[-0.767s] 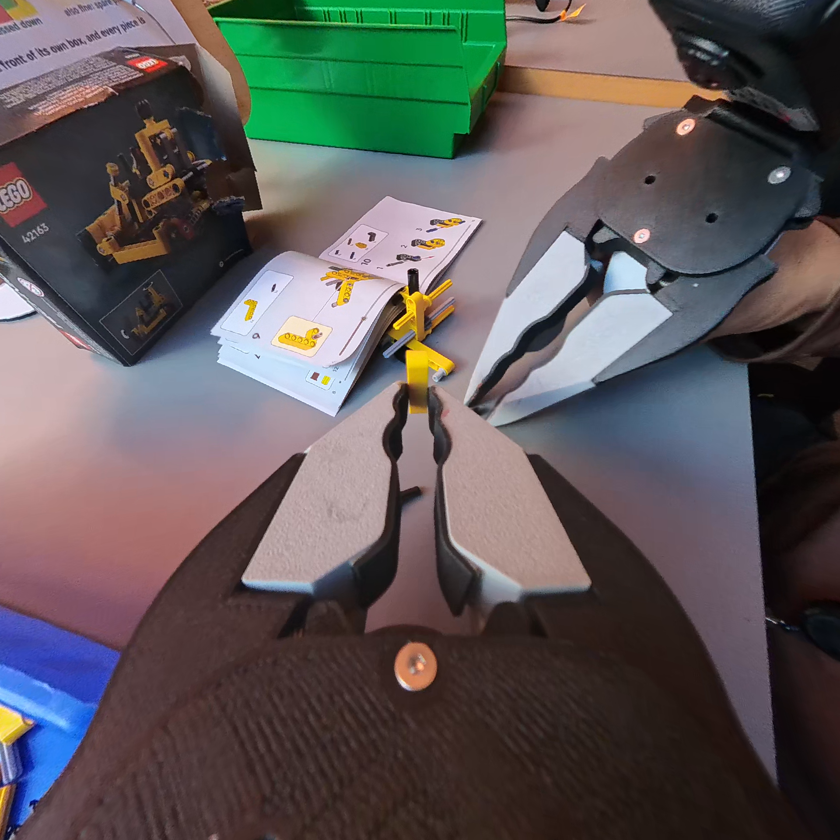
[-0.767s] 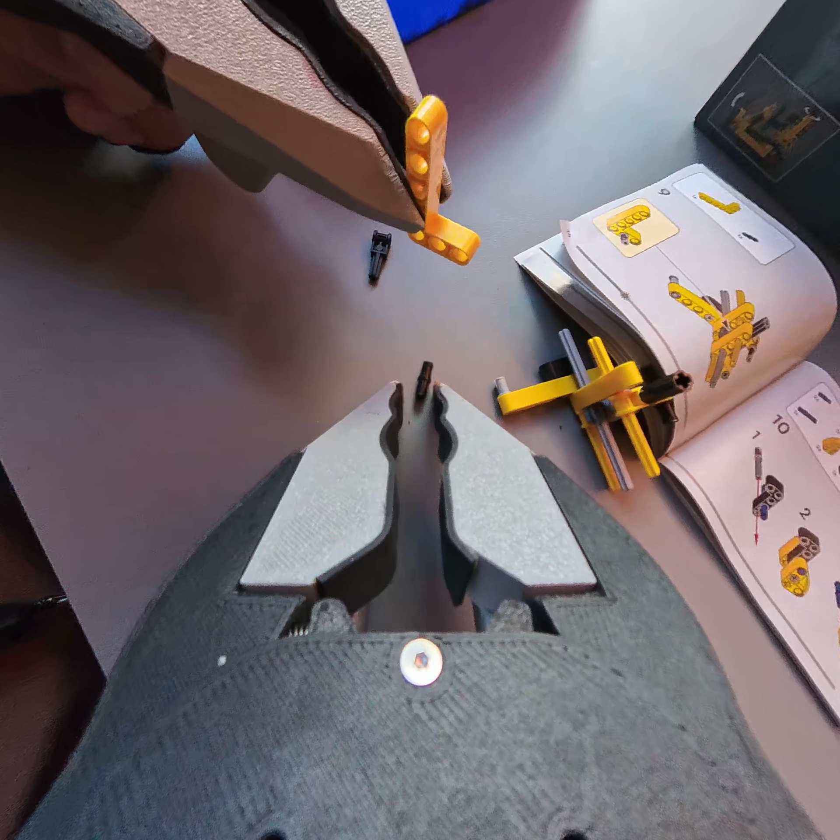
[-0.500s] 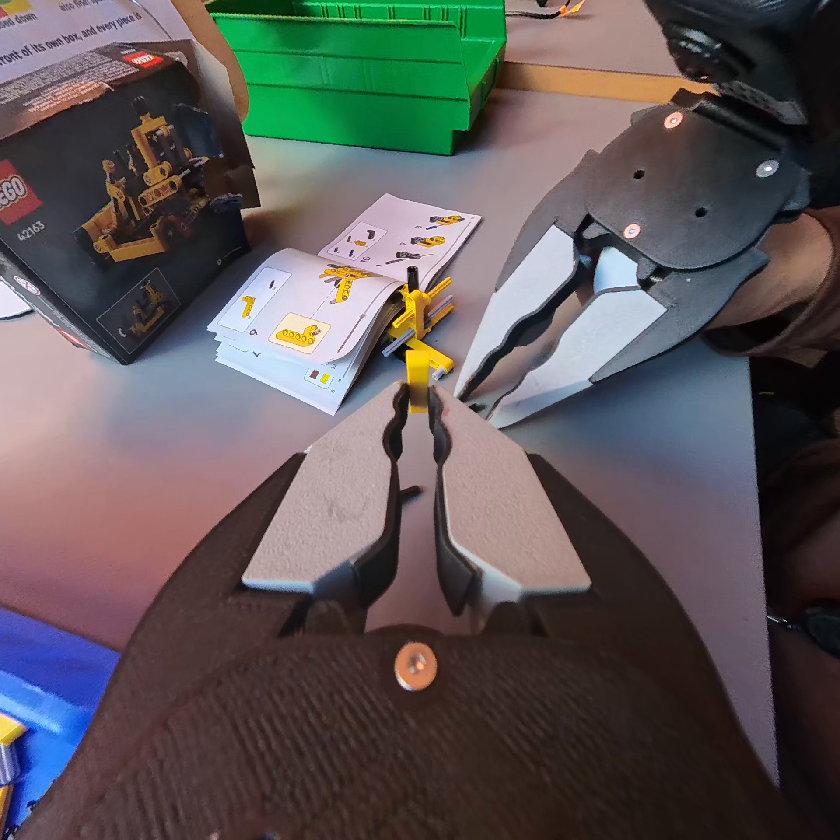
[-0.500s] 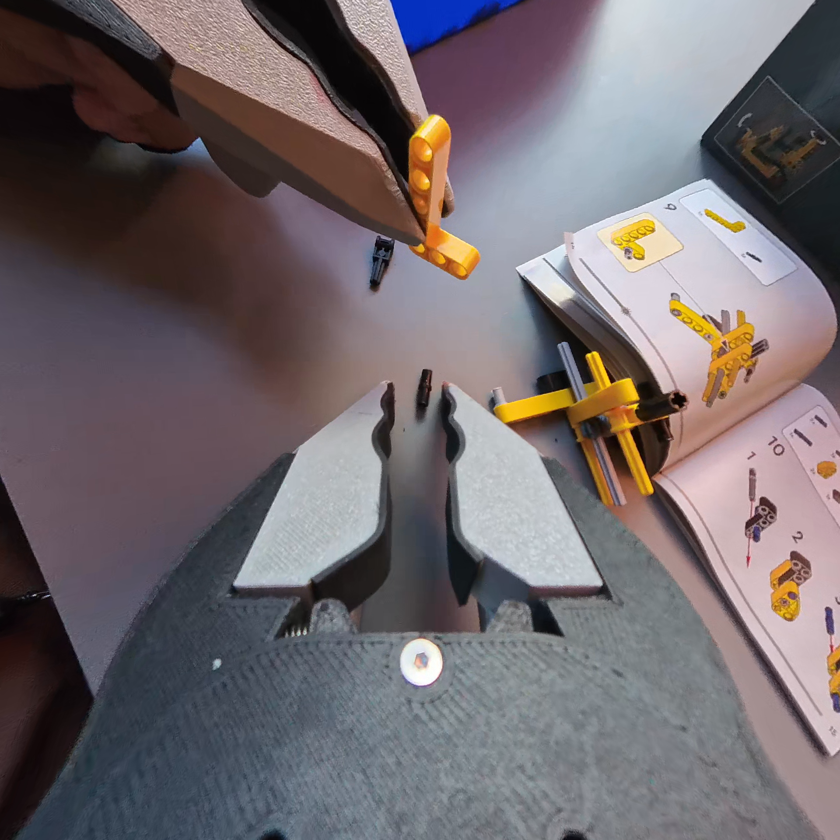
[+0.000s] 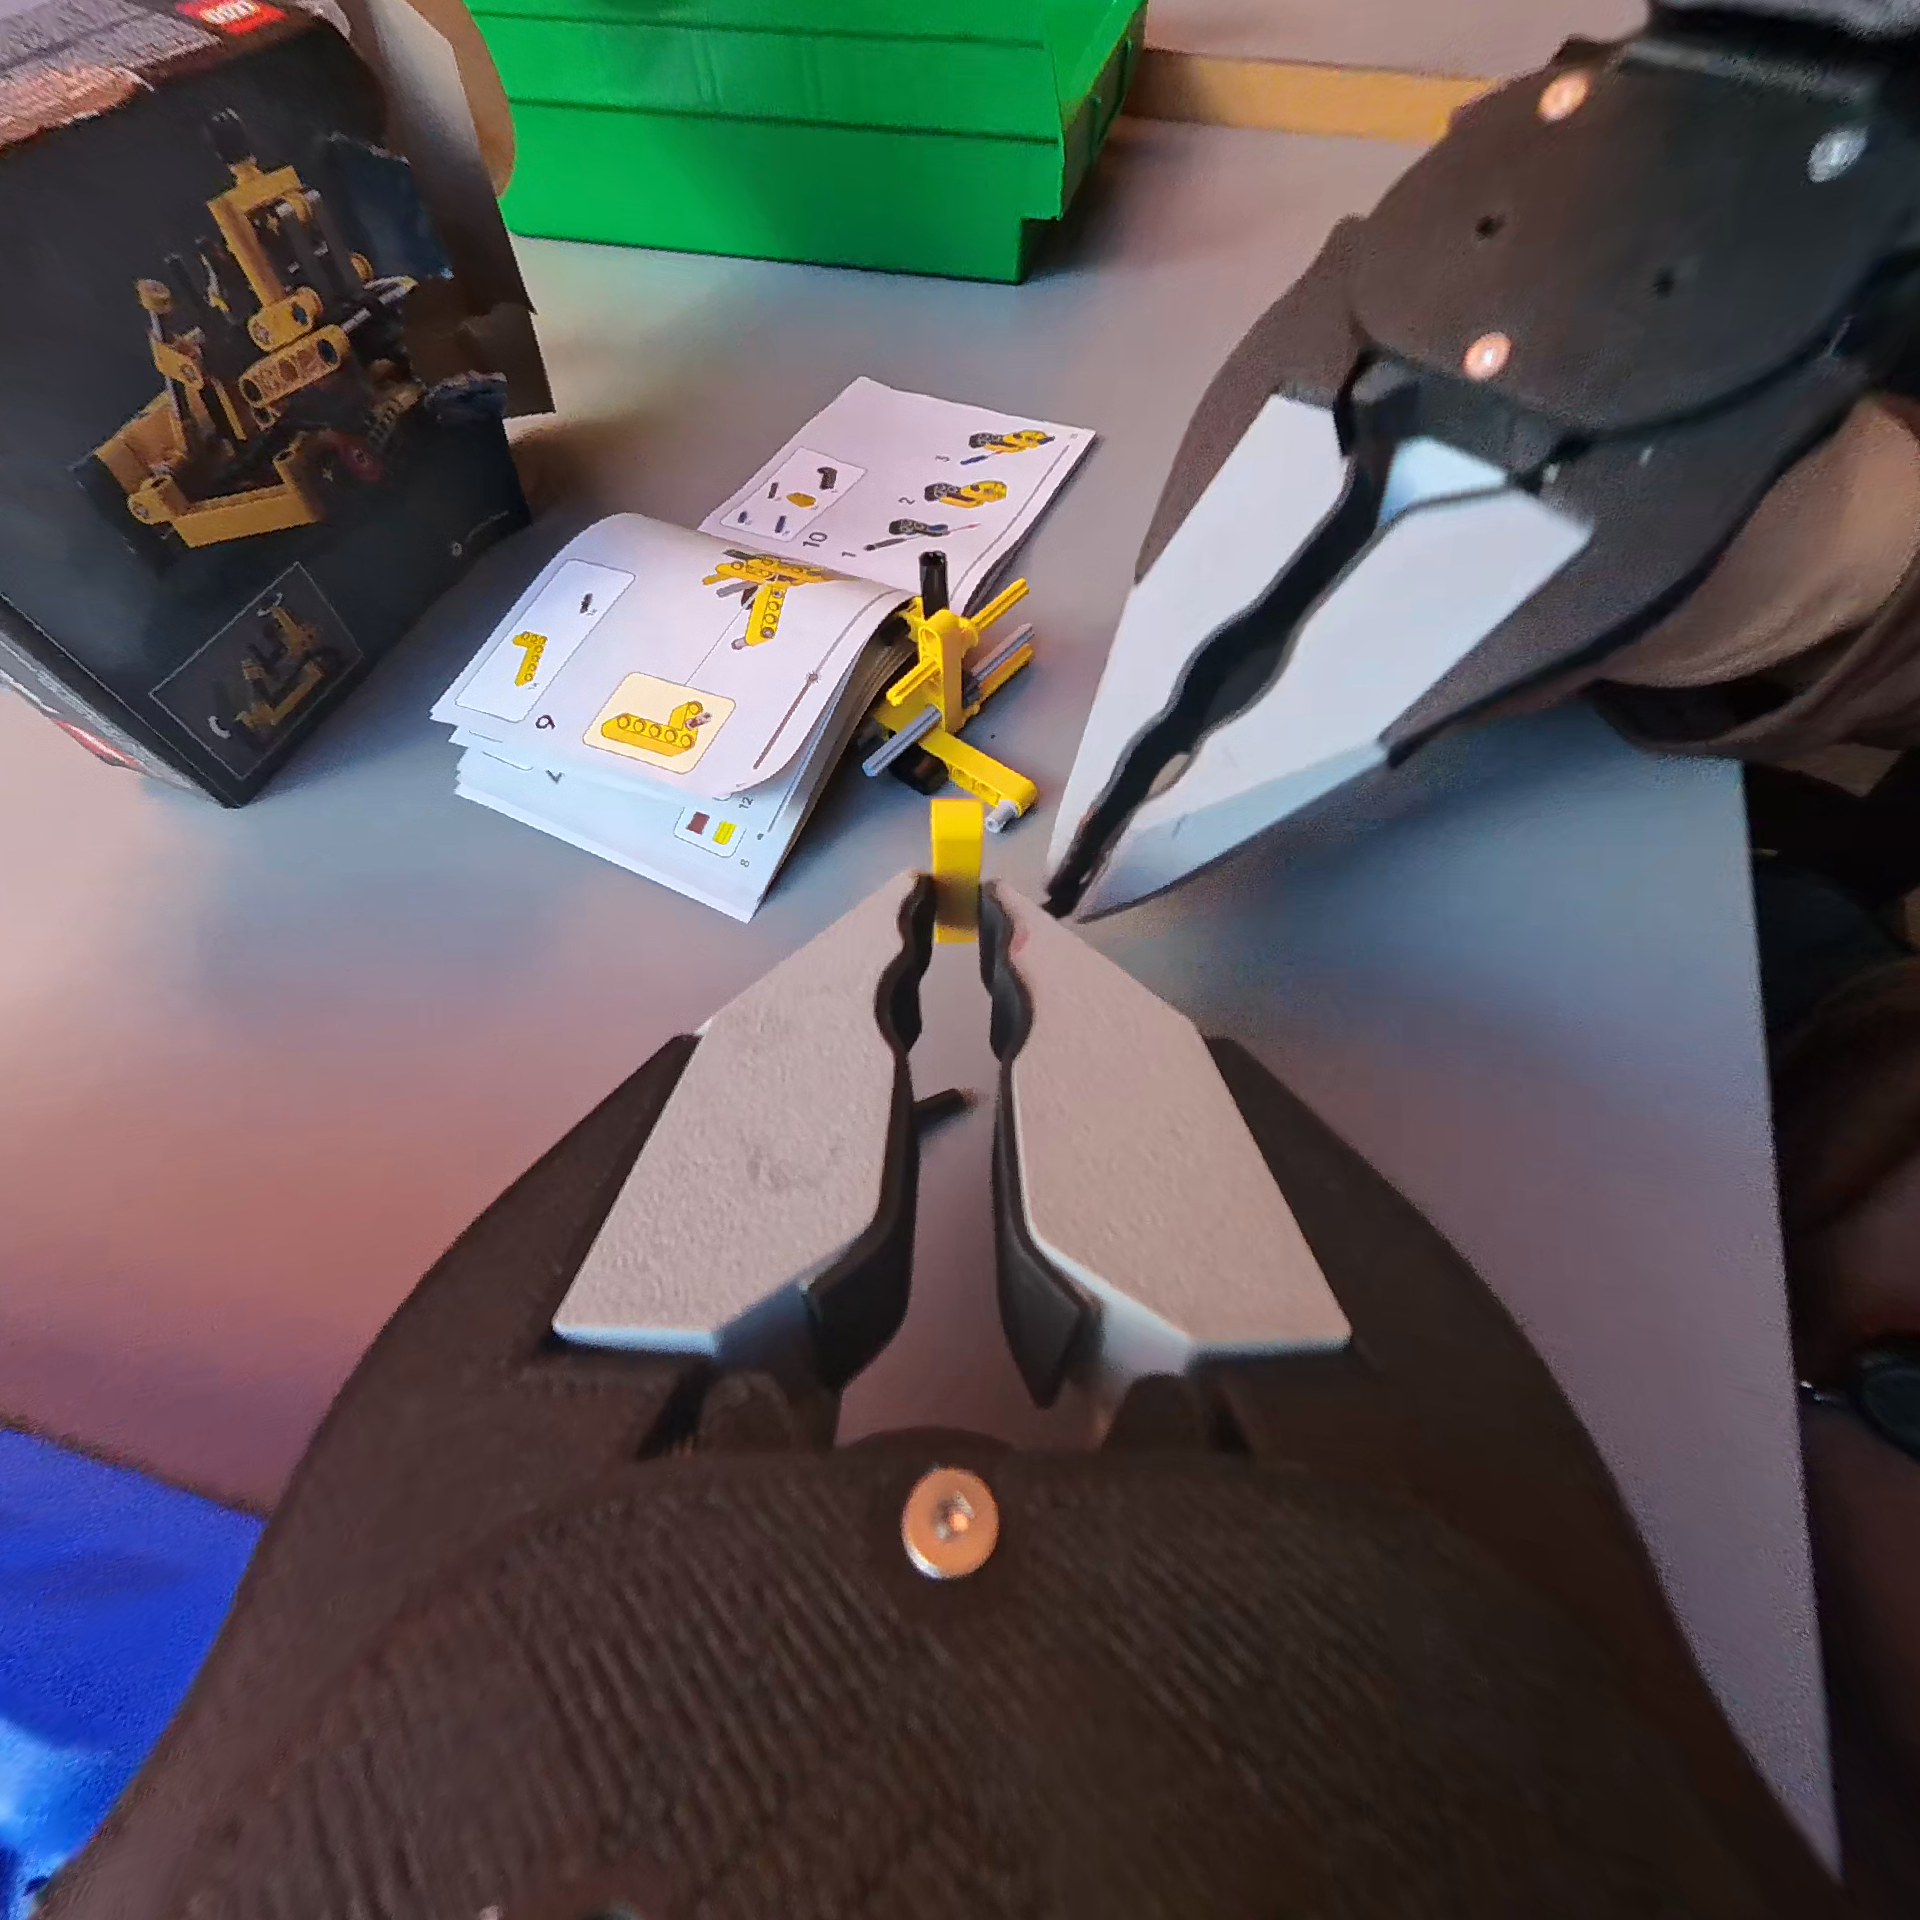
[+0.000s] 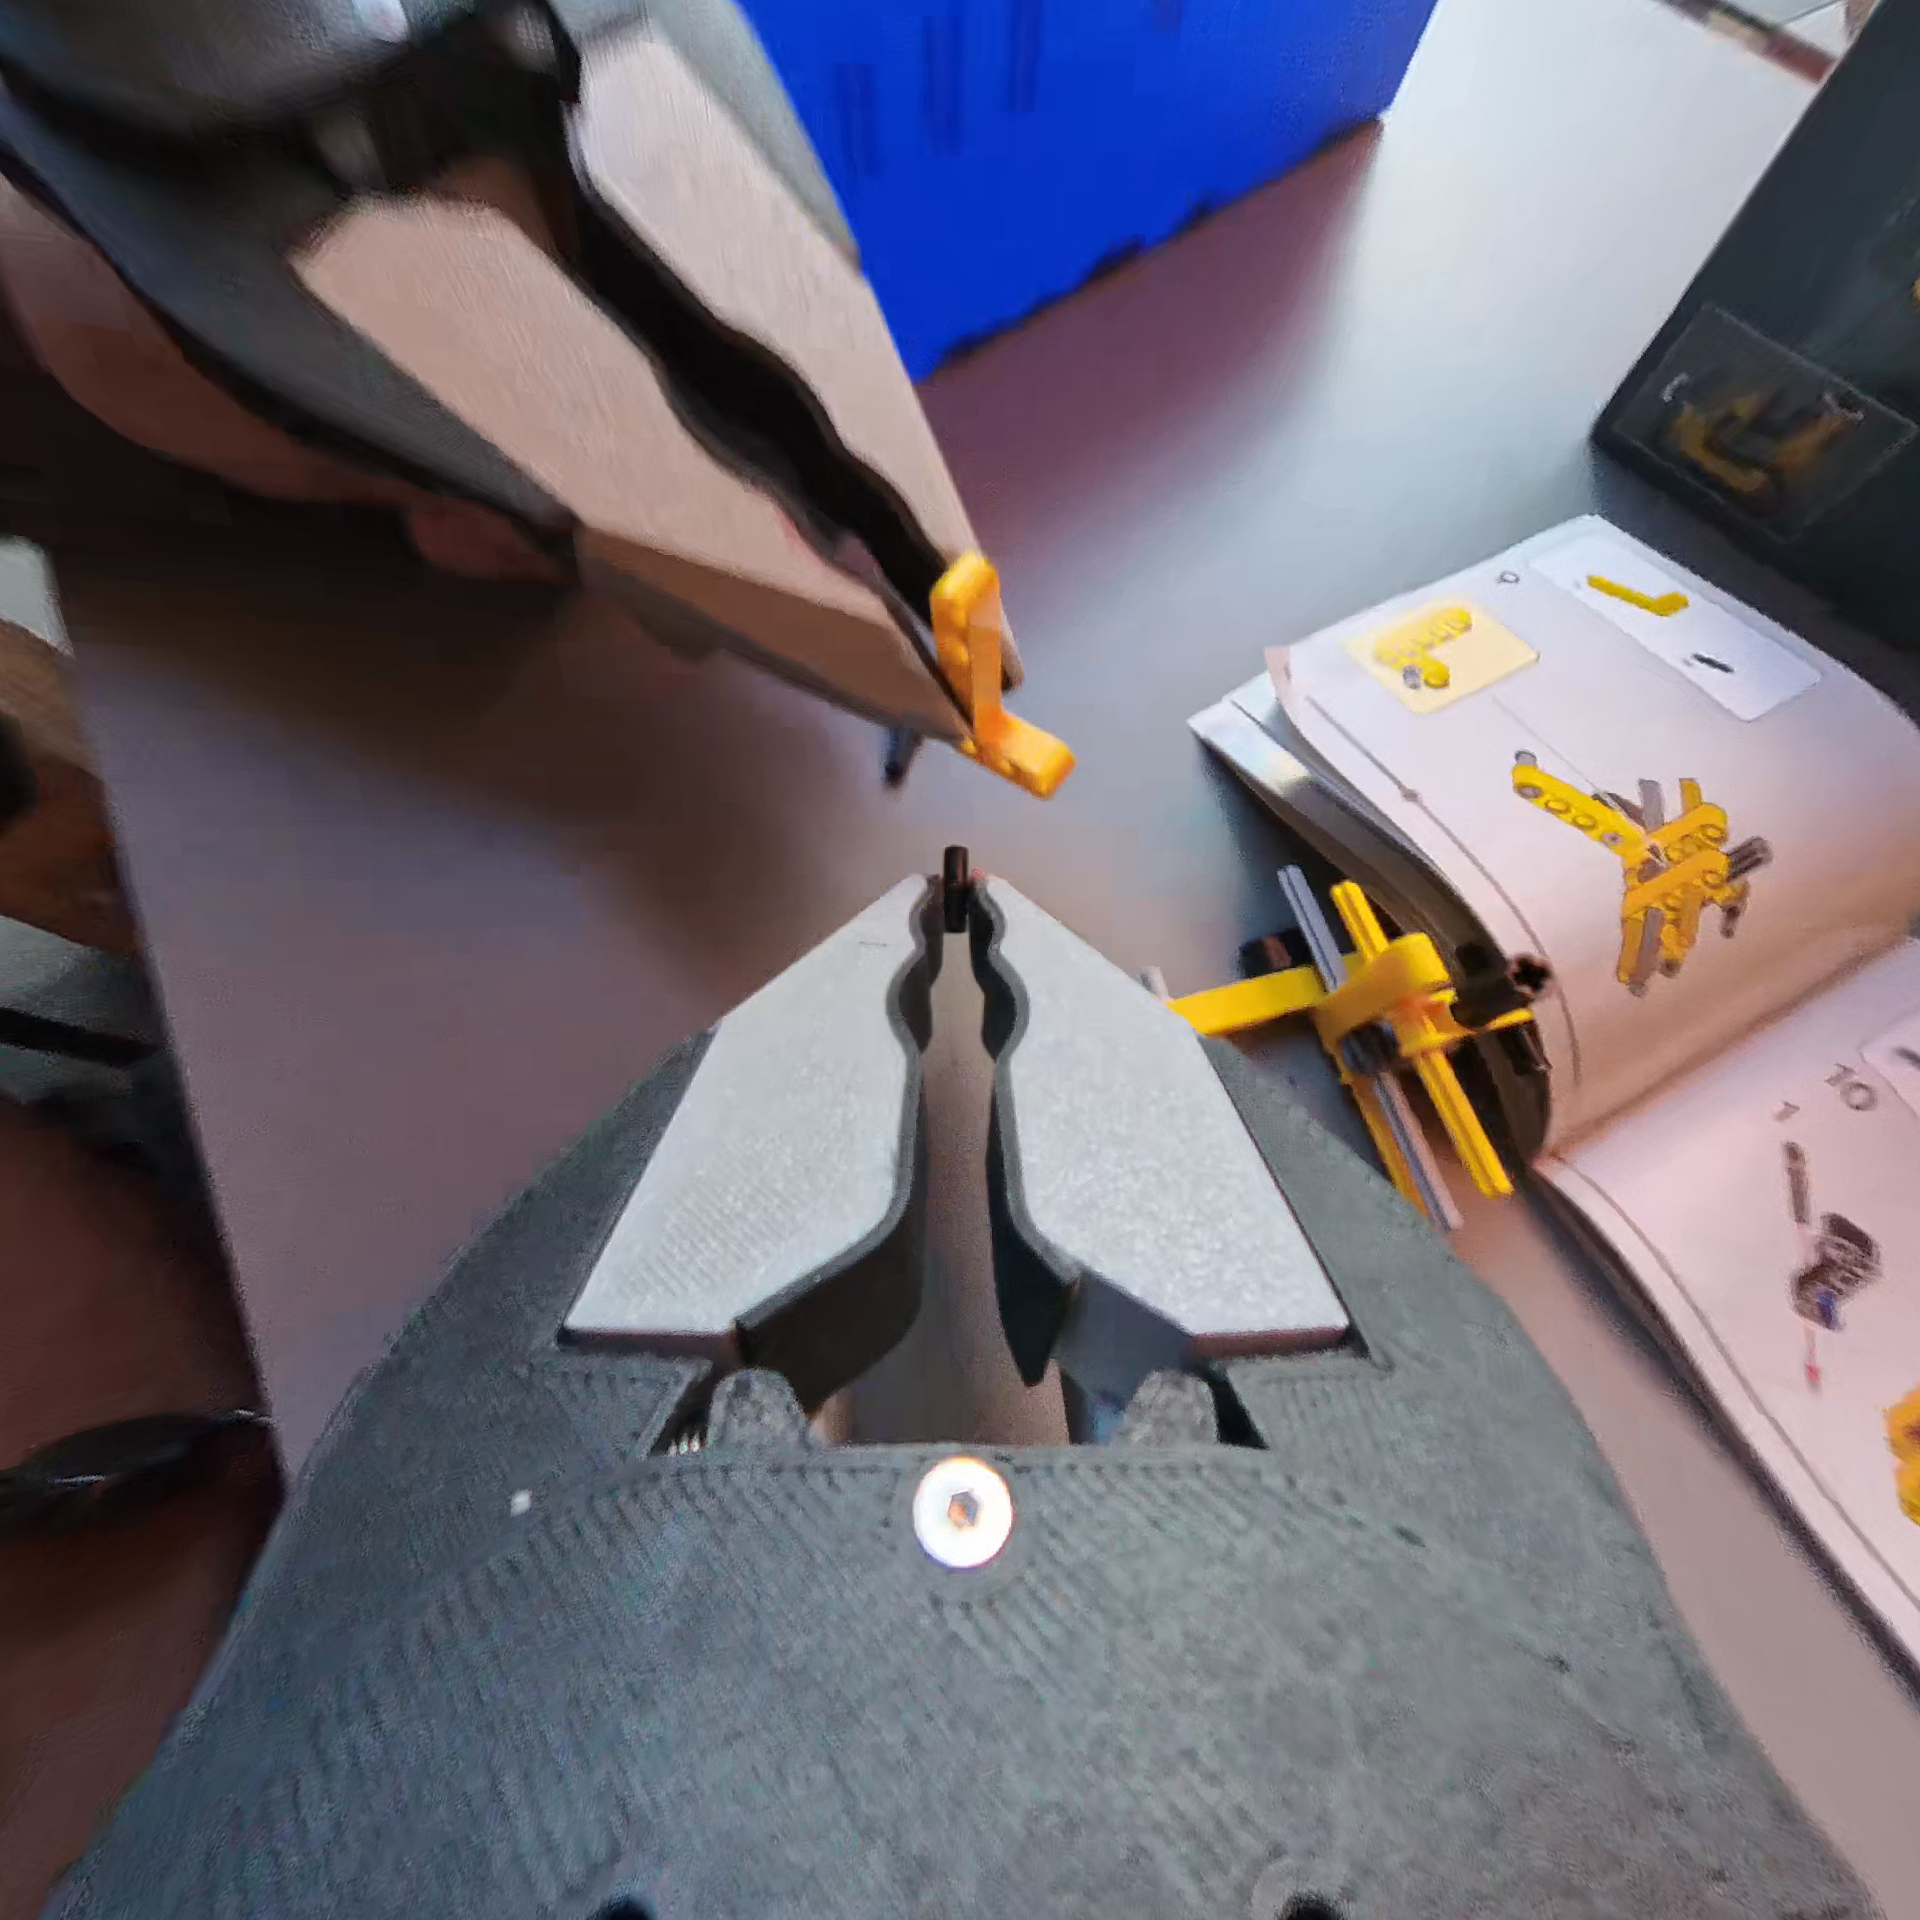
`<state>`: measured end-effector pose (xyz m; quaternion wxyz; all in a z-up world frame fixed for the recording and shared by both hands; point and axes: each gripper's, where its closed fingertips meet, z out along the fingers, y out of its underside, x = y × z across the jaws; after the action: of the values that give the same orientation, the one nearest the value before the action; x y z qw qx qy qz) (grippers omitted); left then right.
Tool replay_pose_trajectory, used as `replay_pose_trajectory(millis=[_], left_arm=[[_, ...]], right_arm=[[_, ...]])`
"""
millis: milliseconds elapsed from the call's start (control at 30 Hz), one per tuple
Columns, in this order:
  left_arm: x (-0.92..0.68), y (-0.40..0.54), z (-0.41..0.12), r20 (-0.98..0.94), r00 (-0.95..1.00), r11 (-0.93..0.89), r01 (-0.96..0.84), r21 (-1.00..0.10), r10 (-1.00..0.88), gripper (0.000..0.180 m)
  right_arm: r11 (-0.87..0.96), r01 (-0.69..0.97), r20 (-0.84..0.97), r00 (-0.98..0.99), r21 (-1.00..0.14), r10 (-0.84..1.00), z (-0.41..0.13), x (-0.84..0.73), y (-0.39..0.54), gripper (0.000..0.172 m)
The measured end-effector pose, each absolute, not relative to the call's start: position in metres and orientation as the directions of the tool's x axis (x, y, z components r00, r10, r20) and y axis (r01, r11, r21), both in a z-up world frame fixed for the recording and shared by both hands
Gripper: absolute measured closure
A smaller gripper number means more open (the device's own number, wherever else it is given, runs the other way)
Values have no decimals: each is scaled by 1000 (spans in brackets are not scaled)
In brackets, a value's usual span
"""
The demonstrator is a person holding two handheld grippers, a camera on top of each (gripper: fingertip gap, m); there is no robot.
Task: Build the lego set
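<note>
The left gripper has its two fingers squeezed on a yellow L-shaped piece with holes in it, and the short foot of the L sticks out past the tips. The right gripper has its fingers closed on a tiny black pin, with only the top of the pin poking out. The two grippers are near each other, tips almost facing, just in front of the open booklet that lies on the grey table. Right beside the booklet, touching its curled pages, lies a small yellow build with grey rods and a black end. A second black pin lies on the table behind the yellow L-shaped piece, away from the booklet. To the left of the booklet stands a dark toy box, behind the booklet sits a green bin, and a blue bin is on the far side from it. The black pin is very small and held only at the tips, so it could twist or pop out if the fingers slip or push it crooked. The yellow L-shaped piece could turn in its grip if something presses on its foot. A dropped pin could roll under the booklet and be hard to find.
</note>
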<state>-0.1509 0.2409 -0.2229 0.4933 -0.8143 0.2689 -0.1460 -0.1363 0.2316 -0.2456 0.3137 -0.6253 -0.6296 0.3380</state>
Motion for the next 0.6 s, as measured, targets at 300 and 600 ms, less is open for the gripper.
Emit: replay_pose_trajectory(millis=[300, 600], left_arm=[[-150, 248, -207, 110, 832, -367, -119, -923, -544, 174], [-154, 251, -202, 145, 840, -359, -63, -931, -523, 174]], right_arm=[[-254, 394, -271, 11, -884, 962, -216, -145, 243, 171], [-213, 354, -205, 60, -911, 977, -211, -150, 249, 171]])
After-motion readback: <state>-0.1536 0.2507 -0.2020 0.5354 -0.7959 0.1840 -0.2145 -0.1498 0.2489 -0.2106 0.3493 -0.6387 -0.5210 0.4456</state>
